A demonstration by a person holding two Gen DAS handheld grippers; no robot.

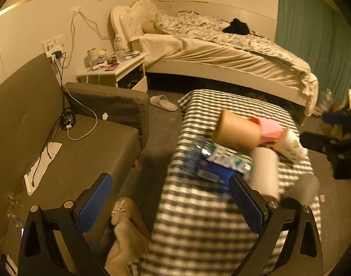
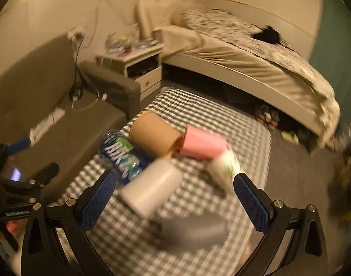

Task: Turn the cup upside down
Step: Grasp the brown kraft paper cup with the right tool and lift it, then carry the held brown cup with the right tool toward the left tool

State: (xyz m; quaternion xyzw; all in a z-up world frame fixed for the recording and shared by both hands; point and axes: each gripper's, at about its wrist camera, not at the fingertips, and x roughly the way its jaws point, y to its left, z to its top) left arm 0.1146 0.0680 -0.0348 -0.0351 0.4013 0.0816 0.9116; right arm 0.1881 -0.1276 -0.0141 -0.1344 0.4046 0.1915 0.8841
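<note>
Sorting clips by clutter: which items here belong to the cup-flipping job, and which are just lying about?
Job:
brown cup
pink cup
white cup
printed cup
right gripper, open
left gripper, open

Lying about:
water bottle
grey object
slipper
sofa cables

The left gripper (image 1: pixel 171 207) hangs with jaws spread wide and nothing between them, over the near left edge of the checkered table (image 1: pixel 198 230). Toward the far right corner lie a brown cup (image 1: pixel 237 133), a pink cup (image 1: pixel 269 130), a white cup (image 1: pixel 266 172) and a blue-labelled bottle (image 1: pixel 216 161), all on their sides.
</note>
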